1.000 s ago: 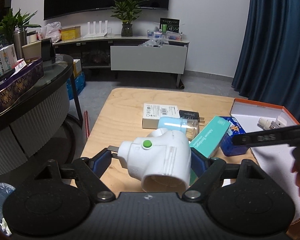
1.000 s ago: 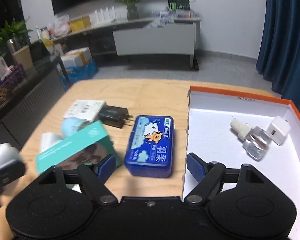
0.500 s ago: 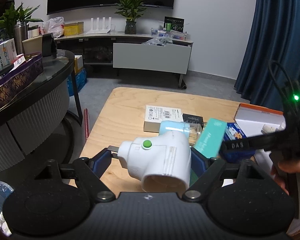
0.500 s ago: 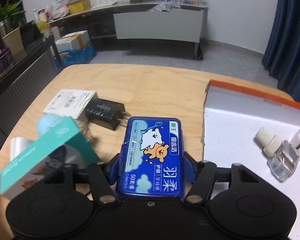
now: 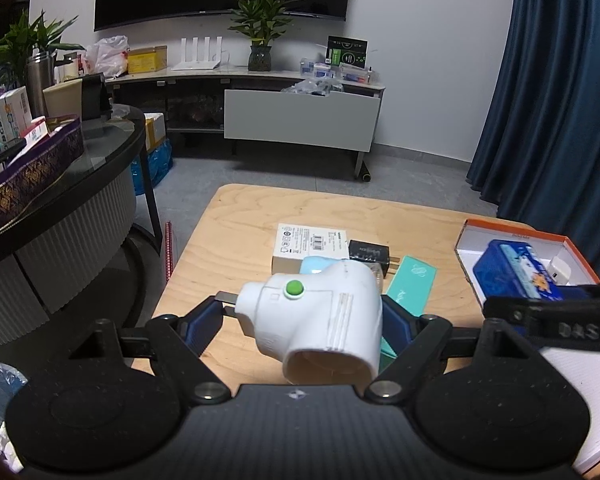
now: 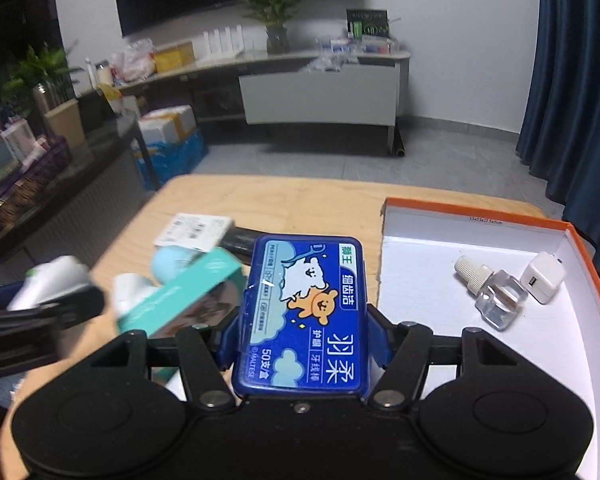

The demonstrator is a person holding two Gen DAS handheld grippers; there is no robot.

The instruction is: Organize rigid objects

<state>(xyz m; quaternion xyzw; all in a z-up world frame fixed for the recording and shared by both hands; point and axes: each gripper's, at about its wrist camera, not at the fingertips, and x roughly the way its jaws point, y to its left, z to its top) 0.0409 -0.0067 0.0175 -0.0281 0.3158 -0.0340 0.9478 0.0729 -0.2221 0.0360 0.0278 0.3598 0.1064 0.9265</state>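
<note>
My left gripper (image 5: pixel 302 314) is shut on a white plug adapter (image 5: pixel 320 316) with a green button, held above the wooden table (image 5: pixel 244 224). My right gripper (image 6: pixel 304 336) is shut on a blue floss box (image 6: pixel 306 312) and holds it lifted beside the left wall of the orange-rimmed white box (image 6: pixel 480 248); it shows in the left wrist view (image 5: pixel 516 272) over that box (image 5: pixel 472 252). Inside the box lie a clear bottle (image 6: pixel 494 296) and a white charger cube (image 6: pixel 542 282).
On the table lie a teal carton (image 6: pixel 180 296), a light-blue lidded jar (image 6: pixel 172 262), a white flat box (image 5: pixel 310 246) and a black charger (image 5: pixel 370 252). A dark round counter (image 5: pixel 60 168) stands to the left. A TV cabinet (image 5: pixel 300 120) is at the back.
My right gripper closed on the blue floss box, lifted it off the table and carried it right toward the orange-rimmed box. My left gripper still holds the adapter, little moved.
</note>
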